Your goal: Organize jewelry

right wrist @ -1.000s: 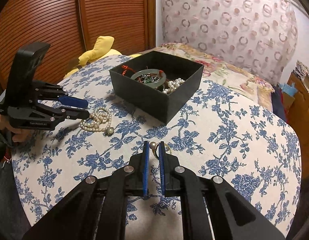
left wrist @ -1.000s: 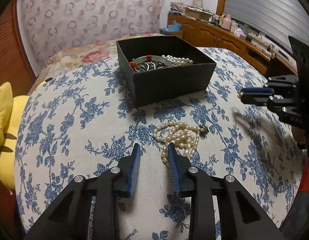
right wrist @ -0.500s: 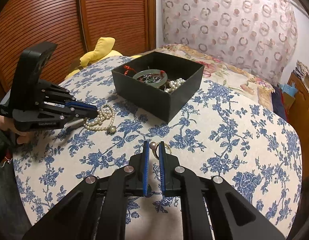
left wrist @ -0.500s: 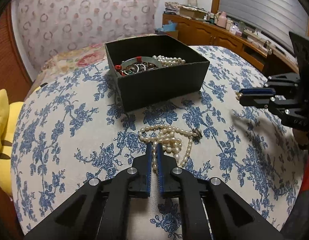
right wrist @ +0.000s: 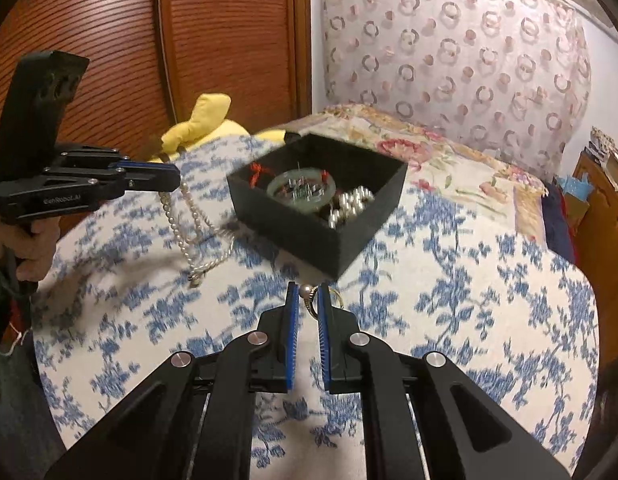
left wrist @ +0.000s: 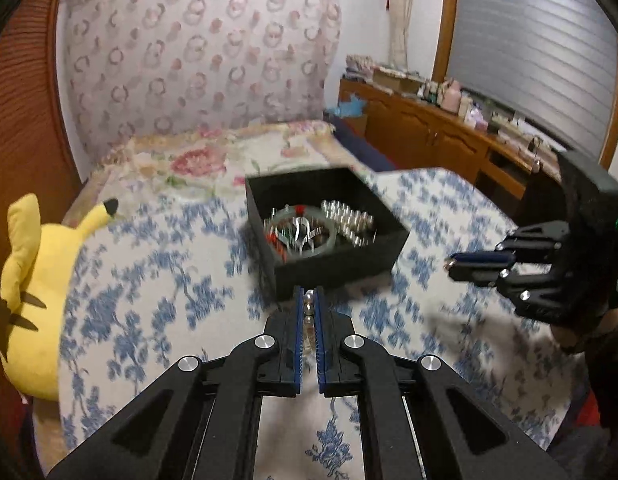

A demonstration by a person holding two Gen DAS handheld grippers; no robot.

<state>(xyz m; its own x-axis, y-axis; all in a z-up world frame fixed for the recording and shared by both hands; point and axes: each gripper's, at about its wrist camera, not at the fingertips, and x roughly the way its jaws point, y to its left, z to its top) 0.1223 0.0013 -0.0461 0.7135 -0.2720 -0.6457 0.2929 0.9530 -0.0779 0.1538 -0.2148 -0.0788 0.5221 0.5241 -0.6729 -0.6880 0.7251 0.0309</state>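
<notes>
Pinching the white pearl necklace in my left gripper fingers, I clamp the gold pearl ring with my right gripper — both near the black square jewelry box.

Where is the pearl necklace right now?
In the right wrist view, the pearl necklace hangs from the left gripper, at left, beside the black box.

**Matt black, glossy pearl, printed cloth**

The left gripper is matt black plastic with ribbed blue pads and bright metal pivot screws. The pearl necklace shines smooth and glossy. The ring looks like polished gold metal with a pearl. The black box has a dull, slightly rough finish. The tablecloth is soft printed cloth; the yellow toy plush.
</notes>
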